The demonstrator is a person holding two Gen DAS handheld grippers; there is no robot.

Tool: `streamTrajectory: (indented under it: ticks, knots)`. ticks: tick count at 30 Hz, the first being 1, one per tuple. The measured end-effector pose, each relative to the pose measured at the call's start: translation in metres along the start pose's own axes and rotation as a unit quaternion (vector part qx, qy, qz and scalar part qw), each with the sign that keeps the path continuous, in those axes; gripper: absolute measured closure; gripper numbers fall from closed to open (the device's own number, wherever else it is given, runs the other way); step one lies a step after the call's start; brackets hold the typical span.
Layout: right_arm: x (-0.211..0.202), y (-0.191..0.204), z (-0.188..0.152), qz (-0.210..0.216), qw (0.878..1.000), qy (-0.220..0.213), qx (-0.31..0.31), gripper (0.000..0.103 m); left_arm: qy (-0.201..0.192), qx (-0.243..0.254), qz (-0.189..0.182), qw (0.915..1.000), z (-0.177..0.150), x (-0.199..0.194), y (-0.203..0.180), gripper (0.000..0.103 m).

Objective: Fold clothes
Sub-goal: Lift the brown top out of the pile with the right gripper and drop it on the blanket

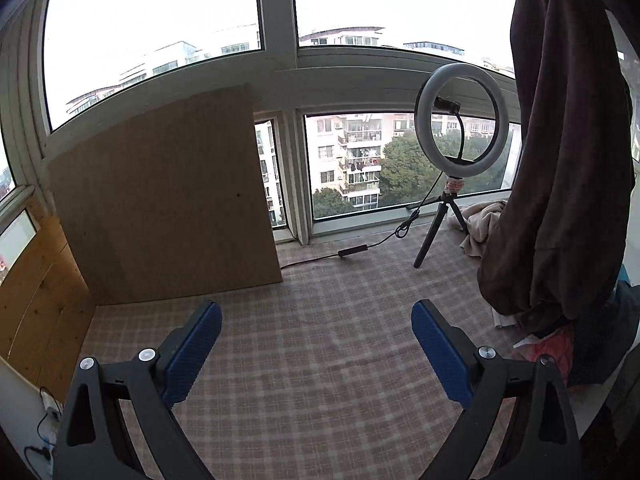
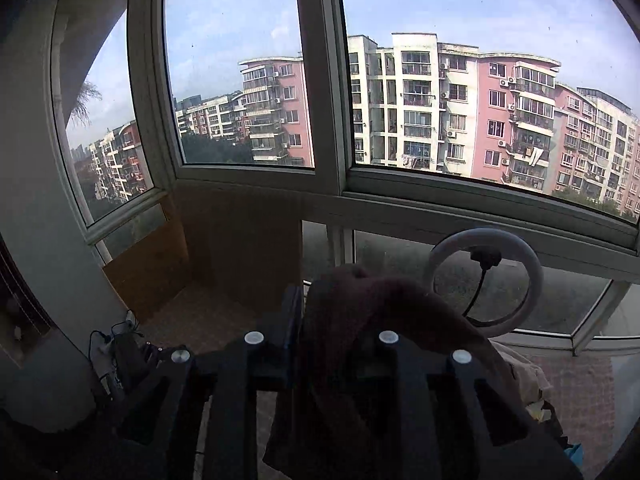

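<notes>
The left gripper (image 1: 316,334) is hovering with its blue pads spread wide over the checked cloth (image 1: 320,360), holding nothing. The right gripper (image 2: 306,312) is pinching a dark brown garment (image 2: 352,320), which is draping over its fingers; from the left wrist view the garment (image 1: 560,160) is hanging at the right. Farther back, a ring light (image 1: 460,120) is standing by the window (image 1: 160,20), a board (image 1: 168,200) leaning at its left.

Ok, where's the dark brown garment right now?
The dark brown garment hangs at the left wrist view's right edge, beside the ring light, pinched in the right gripper.
</notes>
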State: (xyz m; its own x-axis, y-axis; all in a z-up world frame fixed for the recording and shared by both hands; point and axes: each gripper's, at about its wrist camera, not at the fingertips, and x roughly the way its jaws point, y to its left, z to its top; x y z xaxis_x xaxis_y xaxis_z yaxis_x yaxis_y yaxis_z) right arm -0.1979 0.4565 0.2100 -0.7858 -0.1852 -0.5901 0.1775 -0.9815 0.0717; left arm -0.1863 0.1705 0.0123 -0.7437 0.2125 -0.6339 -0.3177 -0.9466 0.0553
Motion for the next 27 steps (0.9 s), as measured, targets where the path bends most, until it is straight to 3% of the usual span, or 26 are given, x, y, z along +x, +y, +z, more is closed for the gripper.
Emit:
streamTrajectory:
  ticks: [1, 3, 6, 10, 13, 15, 18, 22, 23, 24, 25, 26, 27]
  knots:
    - [0.036, 0.011, -0.010, 0.012, 0.999, 0.047, -0.004, 0.040, 0.010, 0.001, -0.004, 0.9999, -0.006, 0.007, 0.000, 0.004]
    - [0.091, 0.021, -0.055, -0.013, 0.992, 0.123, -0.030, 0.039, 0.031, 0.004, -0.011, 0.9994, -0.017, 0.020, -0.001, 0.004]
    - [0.127, 0.004, -0.133, -0.052, 0.984, 0.165, -0.036, 0.039, 0.063, 0.008, -0.023, 0.9977, -0.034, 0.039, -0.003, 0.004]
    - [0.173, -0.048, -0.233, -0.106, 0.965, 0.240, 0.009, 0.039, 0.105, 0.014, -0.038, 0.9937, -0.057, 0.066, -0.005, 0.004]
    - [0.196, -0.087, -0.285, -0.118, 0.954, 0.269, 0.068, 0.039, 0.136, 0.018, -0.050, 0.9893, -0.074, 0.085, -0.006, 0.004]
    - [0.210, -0.105, -0.305, -0.063, 0.951, 0.263, 0.147, 0.039, 0.156, 0.020, -0.058, 0.9859, -0.084, 0.099, -0.009, 0.004]
    - [0.232, -0.106, -0.315, 0.008, 0.949, 0.243, 0.202, 0.039, 0.177, 0.021, -0.076, 0.9810, -0.086, 0.123, -0.032, 0.004]
    - [0.264, -0.079, -0.324, 0.015, 0.945, 0.273, 0.179, 0.039, 0.205, 0.023, -0.101, 0.9732, -0.088, 0.156, -0.063, 0.004]
    - [0.267, -0.078, -0.327, 0.018, 0.944, 0.276, 0.182, 0.045, 0.212, 0.023, -0.107, 0.9710, -0.088, 0.164, -0.070, 0.004]
    - [0.263, -0.078, -0.327, 0.038, 0.944, 0.264, 0.196, 0.060, 0.220, 0.022, -0.113, 0.9686, -0.089, 0.171, -0.077, 0.013]
    - [0.258, -0.083, -0.327, 0.067, 0.941, 0.250, 0.219, 0.095, 0.230, 0.017, -0.118, 0.9657, -0.091, 0.176, -0.078, 0.039]
    - [0.247, -0.087, -0.322, 0.075, 0.943, 0.231, 0.229, 0.095, 0.241, 0.011, -0.123, 0.9627, -0.094, 0.180, -0.079, 0.058]
    - [0.235, -0.092, -0.316, 0.082, 0.944, 0.212, 0.238, 0.096, 0.248, 0.004, -0.131, 0.9600, -0.095, 0.183, -0.079, 0.091]
